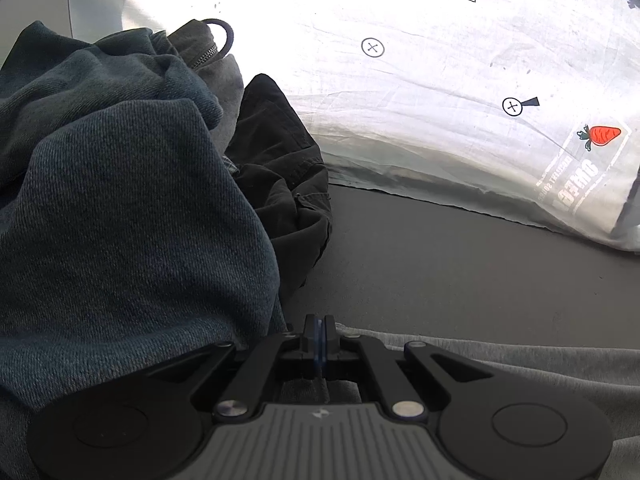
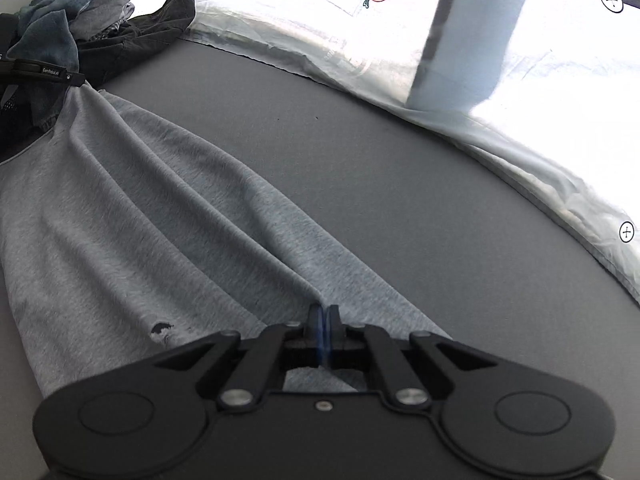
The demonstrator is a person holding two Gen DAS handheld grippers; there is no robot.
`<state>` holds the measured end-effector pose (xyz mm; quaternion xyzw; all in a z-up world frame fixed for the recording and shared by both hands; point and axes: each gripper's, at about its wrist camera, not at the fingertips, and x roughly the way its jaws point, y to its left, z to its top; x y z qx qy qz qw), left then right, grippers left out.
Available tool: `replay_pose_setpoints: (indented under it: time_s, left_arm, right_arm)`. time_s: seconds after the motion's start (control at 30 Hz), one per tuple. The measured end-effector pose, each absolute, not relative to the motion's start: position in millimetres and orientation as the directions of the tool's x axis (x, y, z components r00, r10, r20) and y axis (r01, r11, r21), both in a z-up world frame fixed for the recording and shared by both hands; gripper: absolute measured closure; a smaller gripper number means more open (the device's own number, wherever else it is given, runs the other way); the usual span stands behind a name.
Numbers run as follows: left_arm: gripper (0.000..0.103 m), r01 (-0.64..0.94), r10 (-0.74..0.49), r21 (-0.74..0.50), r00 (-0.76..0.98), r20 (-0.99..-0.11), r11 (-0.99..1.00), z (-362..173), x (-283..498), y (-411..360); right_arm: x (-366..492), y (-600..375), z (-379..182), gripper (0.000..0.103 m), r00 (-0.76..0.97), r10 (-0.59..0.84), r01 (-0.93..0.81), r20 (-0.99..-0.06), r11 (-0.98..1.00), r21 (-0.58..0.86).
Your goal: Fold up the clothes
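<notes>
- The right gripper (image 2: 323, 314) has its jaws pressed together on the near end of a light grey garment (image 2: 160, 208), pinching a ridge of cloth.
- The left gripper (image 1: 319, 326) is likewise closed, its jaws meeting at the grey garment's edge (image 1: 500, 364); the right wrist view shows it (image 2: 60, 76) holding the far left corner.
- Between the two grips the grey garment runs in long folds across the dark grey tabletop (image 2: 360, 160), its right edge straight and diagonal.
- A heap of clothes sits at far left: dark blue denim (image 1: 120, 200) and a black garment (image 1: 288, 184) touching it.
- Bare tabletop lies right of the garment up to a white printed sheet (image 2: 480, 128), whose hem curves along the far and right sides.
- A pale upright post (image 2: 472, 32) stands on that sheet.
</notes>
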<state>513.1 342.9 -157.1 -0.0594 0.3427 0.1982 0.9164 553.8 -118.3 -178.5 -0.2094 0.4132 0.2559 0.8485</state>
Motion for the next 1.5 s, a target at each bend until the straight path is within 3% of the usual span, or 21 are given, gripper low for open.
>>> replay_pose_setpoints:
  time_s: [0.5, 0.63, 0.7, 0.77, 0.8, 0.83, 0.9, 1.07, 1.2, 1.37, 1.5]
  left_arm:
    - [0.101, -0.437, 0.334, -0.004, 0.694, -0.637, 0.9, -148.5, 517.2, 345.4]
    - [0.101, -0.43, 0.338, 0.015, 0.688, -0.642, 0.903, -152.7, 533.2, 343.8]
    - [0.099, -0.433, 0.334, 0.021, 0.663, -0.67, 0.901, -160.5, 542.7, 343.3]
    - [0.097, -0.427, 0.335, 0.042, 0.643, -0.688, 0.904, -165.0, 548.6, 339.7]
    - [0.097, -0.422, 0.329, 0.035, 0.651, -0.684, 0.906, -163.7, 547.2, 337.6]
    - [0.09, -0.419, 0.323, 0.026, 0.657, -0.681, 0.907, -161.6, 543.7, 336.0]
    - [0.073, -0.419, 0.314, 0.01, 0.664, -0.679, 0.908, -157.2, 535.9, 332.5]
    - [0.055, -0.442, 0.287, -0.05, 0.66, -0.694, 0.896, -147.5, 493.9, 318.8]
    - [0.05, -0.455, 0.267, -0.07, 0.634, -0.726, 0.888, -144.6, 449.2, 300.0]
    - [0.039, -0.507, 0.259, -0.103, 0.591, -0.764, 0.856, -147.1, 399.5, 283.7]
    - [0.037, -0.591, 0.226, -0.209, 0.576, -0.786, 0.779, -153.2, 375.1, 285.6]
  right_arm:
    - [583.3, -103.4, -160.2, 0.102, 0.663, 0.216, -0.513, -0.717, 0.828, -0.225]
    - [605.4, -100.4, -175.2, 0.101, 0.645, 0.186, -0.474, -0.741, 0.858, -0.197]
    - [615.6, -99.5, -195.0, 0.093, 0.608, 0.132, -0.437, -0.783, 0.879, -0.191]
    - [614.7, -96.7, -205.8, 0.076, 0.601, 0.088, -0.411, -0.795, 0.887, -0.212]
    - [609.5, -96.9, -204.4, 0.061, 0.625, 0.069, -0.386, -0.777, 0.893, -0.231]
    - [602.1, -100.1, -200.0, 0.046, 0.645, 0.064, -0.361, -0.761, 0.904, -0.23]
    - [586.9, -107.3, -191.2, 0.038, 0.682, 0.051, -0.308, -0.729, 0.925, -0.223]
    - [531.3, -153.6, -181.9, 0.033, 0.707, -0.024, -0.071, -0.707, 0.992, -0.104]
    - [467.6, -215.7, -190.0, 0.032, 0.667, -0.133, 0.185, -0.733, 0.983, -0.01]
    - [399.7, -285.3, -189.1, 0.032, 0.614, -0.264, 0.473, -0.744, 0.878, 0.078]
    - [356.5, -327.7, -194.5, 0.028, 0.617, -0.243, 0.633, -0.748, 0.718, 0.289]
